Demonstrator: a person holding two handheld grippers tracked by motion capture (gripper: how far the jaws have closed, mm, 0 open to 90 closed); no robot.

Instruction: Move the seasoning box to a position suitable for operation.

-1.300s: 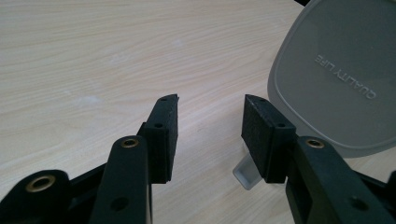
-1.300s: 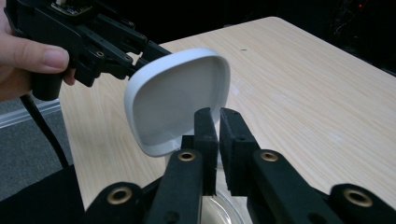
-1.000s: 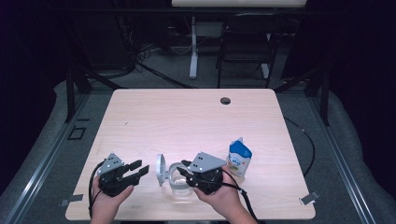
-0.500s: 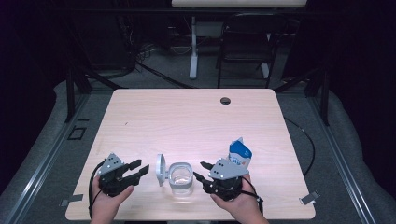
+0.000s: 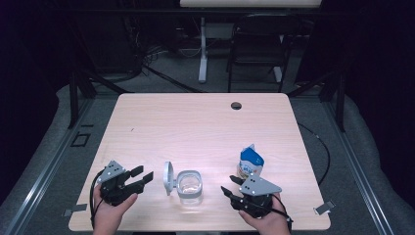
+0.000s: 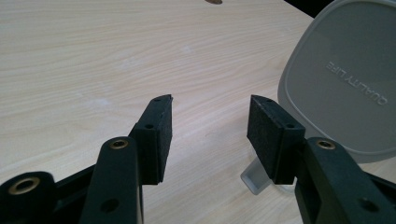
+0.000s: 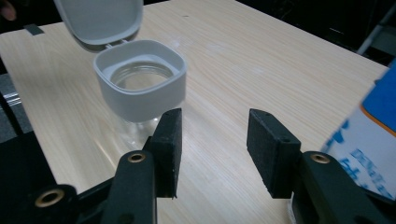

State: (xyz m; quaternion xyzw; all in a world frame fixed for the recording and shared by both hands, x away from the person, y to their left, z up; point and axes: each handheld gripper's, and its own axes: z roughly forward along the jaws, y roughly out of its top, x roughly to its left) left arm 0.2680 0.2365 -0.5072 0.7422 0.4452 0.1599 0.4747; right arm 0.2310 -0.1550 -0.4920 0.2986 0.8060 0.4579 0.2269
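Observation:
A clear jar [image 5: 190, 187] with a grey square collar stands near the table's front edge, its hinged grey lid [image 5: 168, 177] flipped open to the left. My left gripper [image 5: 143, 175] lies left of the lid, apart from it. Its jaws have just been opening and nothing is between them. In the left gripper view [image 6: 210, 121] the lid [image 6: 345, 84] stands close on the right. My right gripper [image 5: 229, 185] sits right of the jar and points at it, its jaws also just opened further and empty. The right gripper view [image 7: 215, 135] shows the jar [image 7: 140, 79] ahead on the left.
A blue and white pouch [image 5: 251, 161] stands just behind my right gripper, and its edge [image 7: 369, 130] is close at the right in the right gripper view. The wooden table [image 5: 195, 127] has a cable hole [image 5: 236, 105] near its far edge. A chair [image 5: 257, 49] stands beyond.
My right gripper has drawn away from the jar to the right and toward the front edge, with its jaws wider. The left hand has stayed put while its jaws spread.

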